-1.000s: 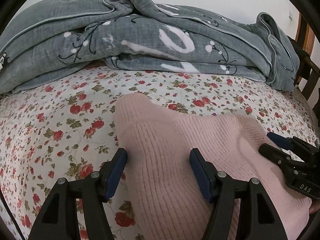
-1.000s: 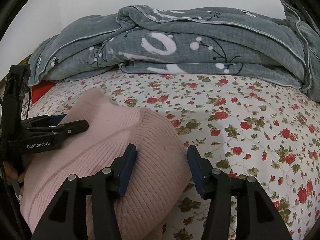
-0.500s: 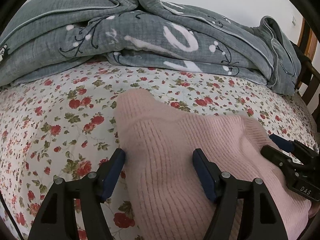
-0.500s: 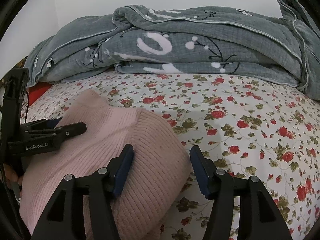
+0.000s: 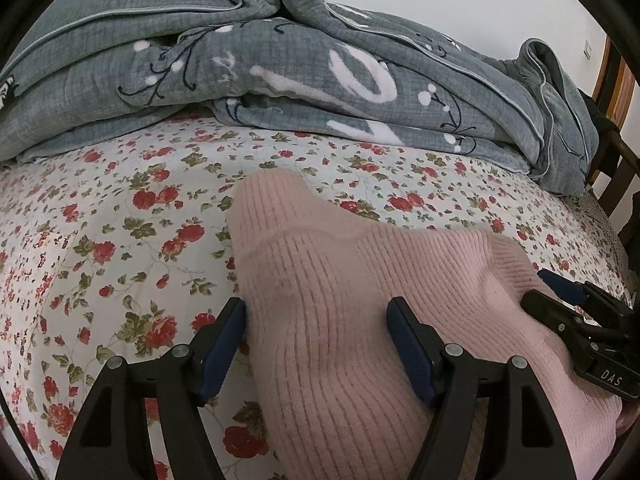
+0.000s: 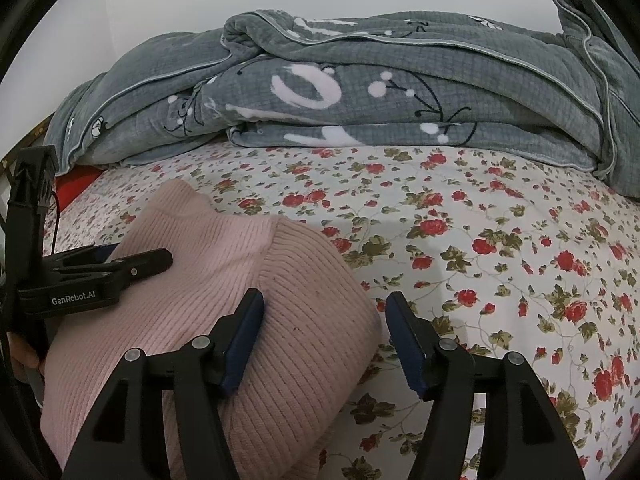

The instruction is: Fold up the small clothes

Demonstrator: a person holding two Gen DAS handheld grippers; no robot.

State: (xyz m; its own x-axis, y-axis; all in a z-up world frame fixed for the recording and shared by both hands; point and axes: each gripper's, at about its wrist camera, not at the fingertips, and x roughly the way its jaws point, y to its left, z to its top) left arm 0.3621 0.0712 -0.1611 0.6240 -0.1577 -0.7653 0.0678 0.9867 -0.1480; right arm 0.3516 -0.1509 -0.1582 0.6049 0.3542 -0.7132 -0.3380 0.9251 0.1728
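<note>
A pink knitted garment lay bunched on a floral bedsheet, below a heaped grey blanket. The left gripper and right gripper hovered over it, jaws spread apart, gripping nothing.

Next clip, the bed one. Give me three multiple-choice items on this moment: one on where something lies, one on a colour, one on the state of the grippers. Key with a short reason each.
1. Where does the grey quilt lie?
A. bunched along the far side of the bed, beyond the sweater
B. draped over the sweater
C. on the floor

2. What colour is the sweater?
A. white
B. pale pink
C. navy

3. How do the left gripper and right gripper stand?
A. both shut on the sweater
B. only the left one open
C. both open

Key: 1 A, floral sheet shows between quilt and sweater. 2 B, pink ribbed knit. 3 C, the fingers stand wide apart in both wrist views.
</note>
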